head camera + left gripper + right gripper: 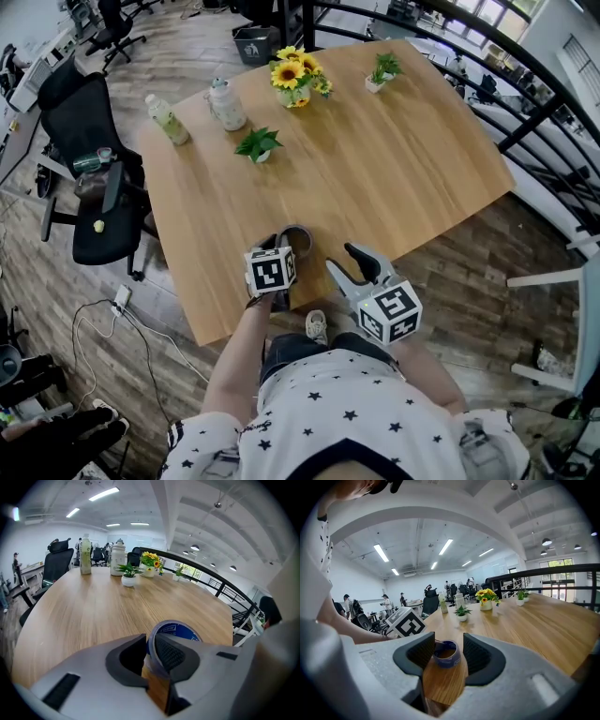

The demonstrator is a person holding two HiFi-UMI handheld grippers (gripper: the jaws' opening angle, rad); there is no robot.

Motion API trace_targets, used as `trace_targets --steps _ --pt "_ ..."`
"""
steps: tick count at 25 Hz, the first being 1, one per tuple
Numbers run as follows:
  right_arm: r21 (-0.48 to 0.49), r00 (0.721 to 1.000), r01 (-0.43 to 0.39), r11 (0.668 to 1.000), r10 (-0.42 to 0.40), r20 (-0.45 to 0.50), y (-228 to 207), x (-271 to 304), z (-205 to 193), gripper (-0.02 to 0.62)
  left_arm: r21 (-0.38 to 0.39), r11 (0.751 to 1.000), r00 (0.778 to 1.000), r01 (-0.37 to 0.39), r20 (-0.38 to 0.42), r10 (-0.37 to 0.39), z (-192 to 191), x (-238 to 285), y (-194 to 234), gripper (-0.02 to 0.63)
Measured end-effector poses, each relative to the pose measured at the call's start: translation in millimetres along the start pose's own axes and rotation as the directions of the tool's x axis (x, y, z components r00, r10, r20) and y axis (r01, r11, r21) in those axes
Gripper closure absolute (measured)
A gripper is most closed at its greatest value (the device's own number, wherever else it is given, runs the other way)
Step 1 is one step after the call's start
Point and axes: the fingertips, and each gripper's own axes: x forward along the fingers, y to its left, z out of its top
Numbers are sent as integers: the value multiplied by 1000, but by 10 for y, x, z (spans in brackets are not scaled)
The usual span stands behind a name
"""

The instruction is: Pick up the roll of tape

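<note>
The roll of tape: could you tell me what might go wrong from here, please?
1. The left gripper seems to pinch only the near wall of the roll of tape, so the roll may swing or slip on lifting.
2. It lies close to the table's near edge; if dropped it could roll off.

The head view looks steeply down on the table (pixel 394 178) from above its near edge. Both gripper views sit low at that edge, facing along the tabletop. All three share the roll of tape (pixel 300 236) and the sunflowers (pixel 298 75).
</note>
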Motion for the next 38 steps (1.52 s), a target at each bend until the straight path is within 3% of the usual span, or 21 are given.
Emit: trace_targets --steps 19,38 --pt "-22 999 9 1000 -8 40 196 -627 -33 422 -46 999 996 -7 91 11 -190 -689 -278 552" --pt "-66 996 0 998 6 88 558 -1479 -188 422 -110 994 979 23 201 0 -661 -1687 -790 552"
